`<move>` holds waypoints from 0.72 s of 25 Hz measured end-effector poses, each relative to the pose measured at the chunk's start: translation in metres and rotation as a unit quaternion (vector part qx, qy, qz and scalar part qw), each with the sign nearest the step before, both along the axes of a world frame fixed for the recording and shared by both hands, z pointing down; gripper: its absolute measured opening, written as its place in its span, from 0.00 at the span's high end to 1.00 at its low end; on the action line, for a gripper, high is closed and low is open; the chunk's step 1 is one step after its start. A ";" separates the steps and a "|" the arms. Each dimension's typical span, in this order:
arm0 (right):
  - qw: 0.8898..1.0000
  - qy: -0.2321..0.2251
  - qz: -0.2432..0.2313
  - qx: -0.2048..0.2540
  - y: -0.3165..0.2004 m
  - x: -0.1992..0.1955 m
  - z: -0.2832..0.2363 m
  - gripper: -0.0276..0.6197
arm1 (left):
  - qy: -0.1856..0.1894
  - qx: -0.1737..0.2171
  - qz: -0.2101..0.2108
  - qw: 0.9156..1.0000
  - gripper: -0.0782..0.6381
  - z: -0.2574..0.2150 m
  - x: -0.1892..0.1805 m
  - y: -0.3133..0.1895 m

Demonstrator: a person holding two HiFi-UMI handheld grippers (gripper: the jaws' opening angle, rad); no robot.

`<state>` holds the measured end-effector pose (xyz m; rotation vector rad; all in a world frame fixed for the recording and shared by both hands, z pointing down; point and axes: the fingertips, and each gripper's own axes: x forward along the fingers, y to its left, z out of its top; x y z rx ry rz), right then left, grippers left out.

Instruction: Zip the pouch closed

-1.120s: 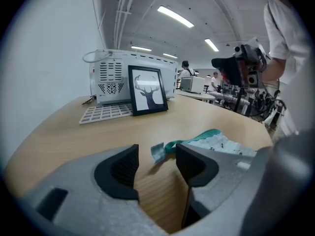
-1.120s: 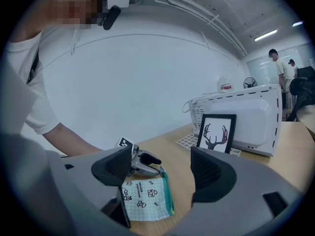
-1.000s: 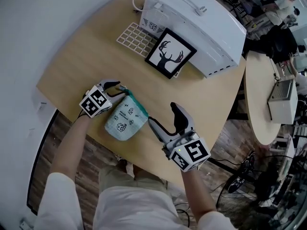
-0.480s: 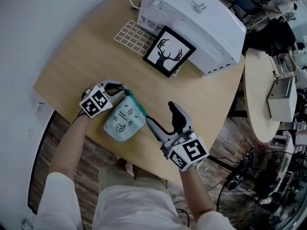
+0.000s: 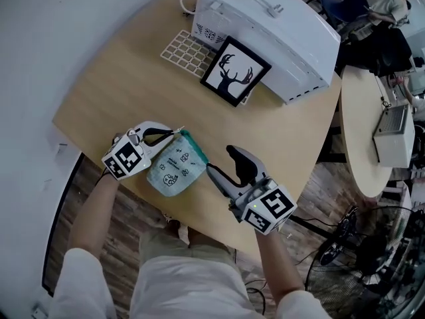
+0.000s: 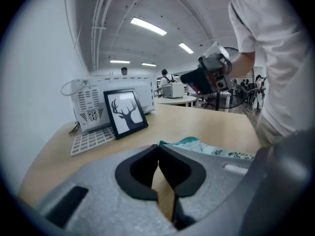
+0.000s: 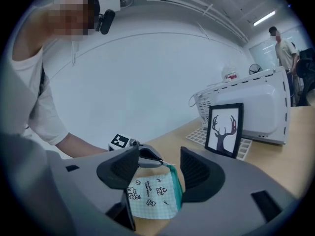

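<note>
Mint checked fabric pouch (image 5: 174, 171) on pale wooden table (image 5: 133, 78): my left gripper (image 5: 174, 133) clamps its white zip tab (image 7: 167, 162), my right gripper (image 5: 219, 160) jaws, just narrowing, gape empty.

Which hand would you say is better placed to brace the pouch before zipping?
Right. The right gripper faces the pouch with open jaws, which have just been closing, nothing between them yet; the left gripper is shut on its top corner.

Pouch (image 5: 174, 171): mint check, black doodles, teal edge. Frame (image 5: 236, 73): black, deer silhouette.
</note>
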<state>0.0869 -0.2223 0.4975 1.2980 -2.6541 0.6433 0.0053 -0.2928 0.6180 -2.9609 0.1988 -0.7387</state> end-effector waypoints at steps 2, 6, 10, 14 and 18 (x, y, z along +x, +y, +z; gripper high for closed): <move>1.000 -0.009 -0.029 -0.001 0.003 -0.002 -0.006 0.59 | 0.027 0.022 0.012 0.999 0.87 -0.027 -0.003 0.015; 0.996 -0.043 -0.083 -0.013 0.009 -0.009 -0.027 0.70 | 0.064 0.057 0.033 0.996 0.87 -0.083 -0.008 0.046; 0.985 -0.092 -0.140 -0.039 0.016 -0.024 -0.043 0.73 | 0.097 0.077 0.059 0.991 0.87 -0.128 -0.013 0.079; 0.973 -0.054 -0.221 -0.046 0.034 -0.045 -0.049 0.74 | 0.121 0.091 0.075 0.986 0.87 -0.163 -0.023 0.105; 0.949 -0.034 -0.309 -0.055 0.056 -0.067 -0.061 0.77 | 0.130 0.101 0.092 0.982 0.87 -0.188 -0.031 0.125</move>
